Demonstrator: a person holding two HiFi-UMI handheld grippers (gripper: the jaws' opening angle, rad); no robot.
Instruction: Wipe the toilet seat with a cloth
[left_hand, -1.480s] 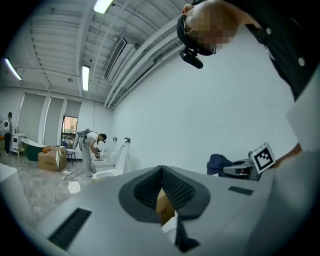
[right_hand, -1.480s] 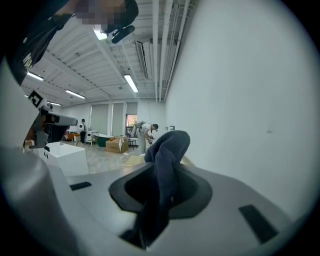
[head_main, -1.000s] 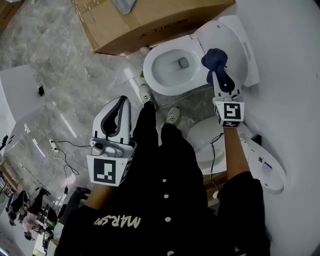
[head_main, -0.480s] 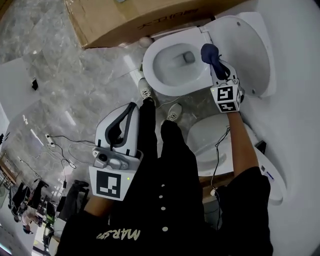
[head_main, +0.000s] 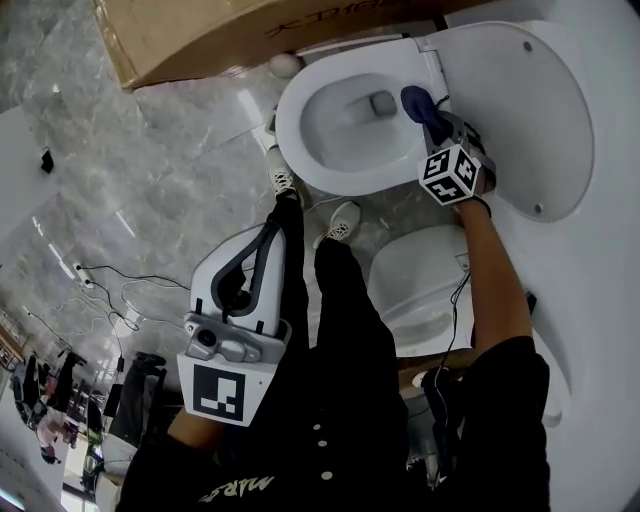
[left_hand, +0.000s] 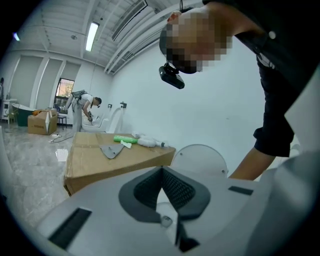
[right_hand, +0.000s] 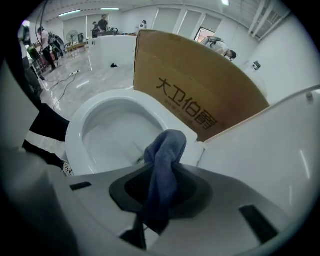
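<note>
A white toilet stands with its lid (head_main: 530, 110) raised. Its seat (head_main: 300, 160) rings the bowl, and the seat (right_hand: 75, 137) also shows in the right gripper view. My right gripper (head_main: 432, 115) is shut on a dark blue cloth (head_main: 418, 102), which sits at the seat's rear right edge, close to the hinge. In the right gripper view the cloth (right_hand: 162, 165) bunches up between the jaws, hiding their tips. My left gripper (head_main: 270, 228) is held back near the person's body, left of the toilet. Its jaws are shut on nothing and meet at a point (left_hand: 161, 172).
A big cardboard box (head_main: 230, 35) lies behind the toilet, with small items on top of the box (left_hand: 115, 155). A second white toilet (head_main: 420, 285) stands close on the right. The person's shoes (head_main: 283, 182) rest before the bowl. Cables (head_main: 120, 290) trail on the marble floor.
My right gripper has carried the cloth from above the raised lid down to the seat's rear edge. The left gripper has sunk lower in the head view.
</note>
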